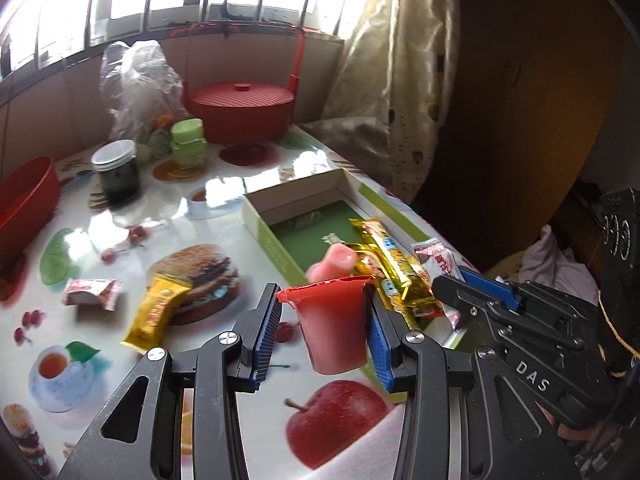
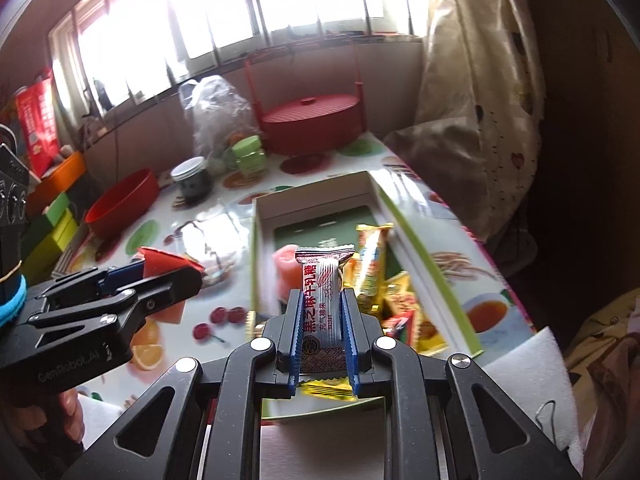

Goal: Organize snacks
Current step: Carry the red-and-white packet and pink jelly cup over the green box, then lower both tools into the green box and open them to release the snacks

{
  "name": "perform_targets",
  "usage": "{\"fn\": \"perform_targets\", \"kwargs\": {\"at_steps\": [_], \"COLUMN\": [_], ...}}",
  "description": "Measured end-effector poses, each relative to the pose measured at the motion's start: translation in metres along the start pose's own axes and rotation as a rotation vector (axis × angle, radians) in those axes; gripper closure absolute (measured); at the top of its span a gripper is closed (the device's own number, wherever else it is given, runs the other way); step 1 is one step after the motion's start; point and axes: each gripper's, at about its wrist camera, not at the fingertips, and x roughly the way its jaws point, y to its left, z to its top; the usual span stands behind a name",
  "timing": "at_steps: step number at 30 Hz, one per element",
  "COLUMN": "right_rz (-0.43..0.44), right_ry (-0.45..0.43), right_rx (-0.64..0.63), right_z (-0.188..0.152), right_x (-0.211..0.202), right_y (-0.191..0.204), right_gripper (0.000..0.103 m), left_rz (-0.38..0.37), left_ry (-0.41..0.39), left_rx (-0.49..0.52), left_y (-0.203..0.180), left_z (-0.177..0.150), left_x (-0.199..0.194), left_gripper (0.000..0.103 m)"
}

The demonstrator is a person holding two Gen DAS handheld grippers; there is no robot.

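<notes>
Left gripper [image 1: 325, 330] is where we start: its jaws stand partway apart and both blue pads press on a pink jelly cup [image 1: 334, 326] with a red foil lid, the cup tilted so that its lid end points up and away towards the box. We carry the right gripper [image 2: 322, 334] pinched nearly closed on a silver-and-white candy packet [image 2: 323, 300], whose long axis runs straight along the fingers, its crimped top sticking out beyond the tips. Everything now turns on the open green-lined box [image 1: 268, 236]: from the left gripper it lies ahead and to the right, its near corner just past the cup, while from the right gripper it lies directly ahead and beneath, the packet already hanging over the near end of the tray. So we judge the right hand the nearer one, likely needing only to lower and release, whereas the left seems to need to travel across first. Inside the box we can see a pink jelly [image 2: 286, 266] and several gold wrappers [image 2: 372, 260] crowding the right side; the far, green end looks free, though glare makes that hard to confirm. On the printed tablecloth [image 1: 120, 236], a gold bar [image 1: 154, 312] and a red-and-white sweet [image 1: 91, 293] wait to the left.
</notes>
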Motion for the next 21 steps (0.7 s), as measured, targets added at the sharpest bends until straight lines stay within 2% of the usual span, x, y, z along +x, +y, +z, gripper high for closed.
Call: {"fn": "perform_targets", "kwargs": {"at_steps": [15,21], "right_rz": [-0.069,-0.081], "right_ry": [0.023,0.036], "right_rx": [0.046,0.047], "right_z": [-0.005,-0.007], "right_x": [0.014,0.020], "right_y": [-0.030,-0.035], "right_gripper": [0.086,0.086], "left_rz": [-0.045,-0.034], "left_ry": [0.061,0.080], "left_rx": [0.026,0.040], "left_y": [-0.022,-0.028], "left_z": [-0.005,-0.006], "left_x": [0.032,0.041], "left_gripper": [0.061,0.061]}}
